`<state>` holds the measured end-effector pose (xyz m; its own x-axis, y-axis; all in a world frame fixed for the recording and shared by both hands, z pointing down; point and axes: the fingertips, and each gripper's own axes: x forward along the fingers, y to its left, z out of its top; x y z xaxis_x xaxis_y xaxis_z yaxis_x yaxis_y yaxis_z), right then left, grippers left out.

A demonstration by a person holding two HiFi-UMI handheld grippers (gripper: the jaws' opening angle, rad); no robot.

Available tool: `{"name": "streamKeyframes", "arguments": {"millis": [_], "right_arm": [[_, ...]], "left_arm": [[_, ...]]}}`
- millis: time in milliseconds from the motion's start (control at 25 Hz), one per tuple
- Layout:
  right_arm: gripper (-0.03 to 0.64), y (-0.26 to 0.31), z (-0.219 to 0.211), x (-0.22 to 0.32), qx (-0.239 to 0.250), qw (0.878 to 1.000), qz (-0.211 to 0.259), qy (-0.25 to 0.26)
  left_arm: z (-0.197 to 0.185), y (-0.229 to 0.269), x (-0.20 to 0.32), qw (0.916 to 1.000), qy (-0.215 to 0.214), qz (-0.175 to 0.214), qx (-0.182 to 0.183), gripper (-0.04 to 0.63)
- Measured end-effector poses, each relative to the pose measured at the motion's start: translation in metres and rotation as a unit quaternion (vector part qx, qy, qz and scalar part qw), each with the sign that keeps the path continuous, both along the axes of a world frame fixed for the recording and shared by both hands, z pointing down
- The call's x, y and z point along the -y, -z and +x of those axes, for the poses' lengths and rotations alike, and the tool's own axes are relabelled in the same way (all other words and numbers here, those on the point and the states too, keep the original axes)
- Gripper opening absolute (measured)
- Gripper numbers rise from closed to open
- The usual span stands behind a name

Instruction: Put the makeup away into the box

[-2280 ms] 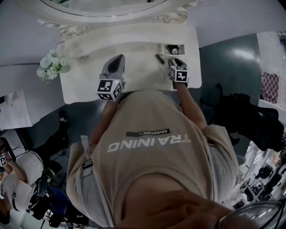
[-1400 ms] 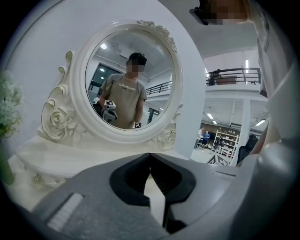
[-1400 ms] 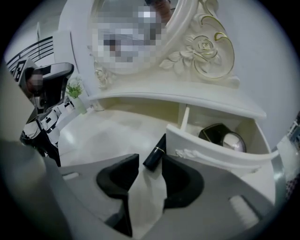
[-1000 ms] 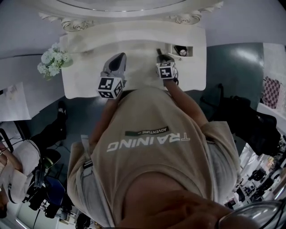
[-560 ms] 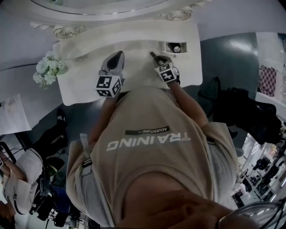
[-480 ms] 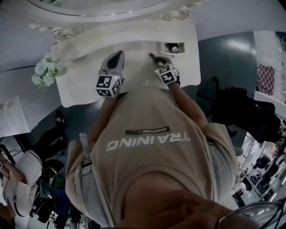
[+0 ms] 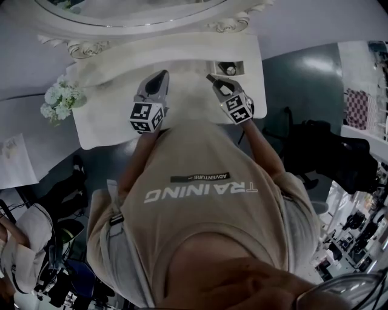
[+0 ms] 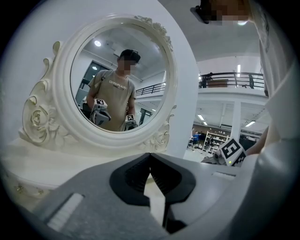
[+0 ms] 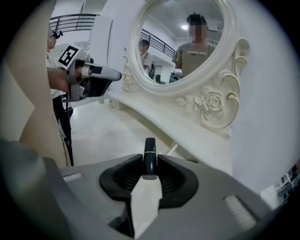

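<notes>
A slim black makeup tube with a gold band (image 9: 150, 158) stands up between the pads of my right gripper (image 9: 149, 174), which is shut on it. From the head view this gripper (image 7: 213, 83) hovers over the white vanity table (image 7: 109, 121), and the tube (image 7: 210, 78) pokes out toward the back. A small white box (image 7: 240, 64) sits just behind it at the table's back right, with something dark and round inside. My left gripper (image 7: 162, 75) hangs over the table's middle. Its jaws (image 8: 150, 157) meet at the tips with nothing between them.
An ornate round mirror (image 7: 151, 15) rises along the back of the table and reflects the person. White flowers (image 7: 57, 100) stand off the table's left end. The left gripper (image 9: 101, 72) shows to the left in the right gripper view.
My right gripper went left from the box to the dark tube lying on the table, closed on it, lifted it and rolled. The left gripper has shifted only slightly.
</notes>
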<state>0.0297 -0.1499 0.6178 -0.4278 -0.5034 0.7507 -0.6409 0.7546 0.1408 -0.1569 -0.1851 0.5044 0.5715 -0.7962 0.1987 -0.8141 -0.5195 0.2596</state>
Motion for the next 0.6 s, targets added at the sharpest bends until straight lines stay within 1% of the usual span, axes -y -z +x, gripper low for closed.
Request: {"name": "streamKeyframes", "arguments": {"millis": [160,320,480,600], "right_arm": [[0.104,0.003,0.025,0.011,-0.02,1.0,0.004,0.01],[0.104,0.004,0.053,0.026,-0.033,0.999,-0.001,-0.001],[0.104,-0.002,0.071,0.041,-0.046,0.999,-0.017,0.003],[0.104,-0.008,0.077,0.05,-0.051,0.998,-0.033,0.012]], "left_arm": [[-0.002,0.001,0.001,1.0,0.009,0.002,-0.002,0.006],[0.002,0.006,0.0,0.9999,0.009,0.008,-0.002,0.008],[0.005,0.01,-0.002,0.9999,0.01,0.012,0.0,0.008],[0.005,0.011,-0.003,0.9998,0.016,0.012,0.001,0.008]]}}
